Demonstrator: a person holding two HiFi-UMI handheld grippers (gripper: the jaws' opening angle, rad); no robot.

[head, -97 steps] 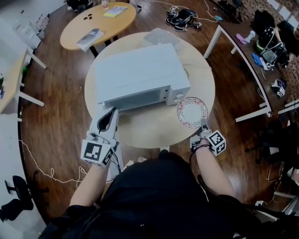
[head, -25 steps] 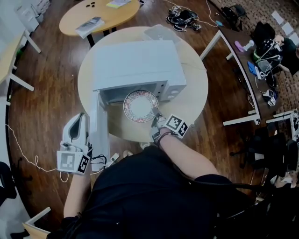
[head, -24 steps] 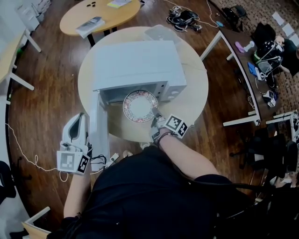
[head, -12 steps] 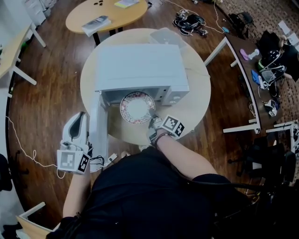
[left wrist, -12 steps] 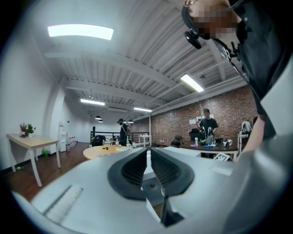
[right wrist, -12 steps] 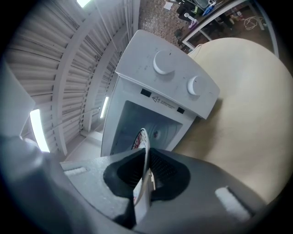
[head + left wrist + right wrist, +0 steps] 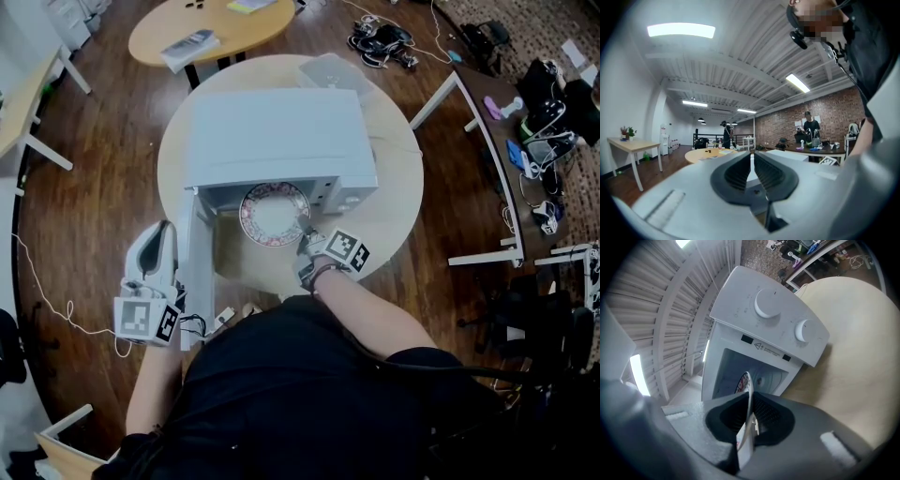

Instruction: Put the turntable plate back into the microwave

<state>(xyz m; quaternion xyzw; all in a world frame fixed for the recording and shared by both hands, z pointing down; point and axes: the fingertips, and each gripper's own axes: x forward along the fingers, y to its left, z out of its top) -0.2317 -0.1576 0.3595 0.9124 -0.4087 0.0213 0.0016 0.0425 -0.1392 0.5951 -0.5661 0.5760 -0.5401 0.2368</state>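
The white microwave (image 7: 277,131) stands on a round table with its door (image 7: 195,267) swung open toward me at the left. My right gripper (image 7: 305,234) is shut on the near rim of the patterned turntable plate (image 7: 272,211), which hangs at the mouth of the cavity. In the right gripper view the plate (image 7: 744,380) stands edge-on between the pads of the right gripper (image 7: 749,405), before the open cavity (image 7: 761,376). My left gripper (image 7: 161,232) is beside the door's outer face. In its own view the left gripper (image 7: 752,157) has just been opening, with a slim gap and nothing gripped.
The round beige table (image 7: 398,178) has bare top to the right of the microwave. A clear lid or tray (image 7: 330,70) lies behind it. An oval table (image 7: 202,23) stands further off, a desk (image 7: 487,103) at the right, and cables (image 7: 380,42) on the floor.
The right gripper has carried the plate a little further toward the microwave's opening. Since the oldest frame the door has been opened and the plate brought over from the right. The left gripper stays by the door.
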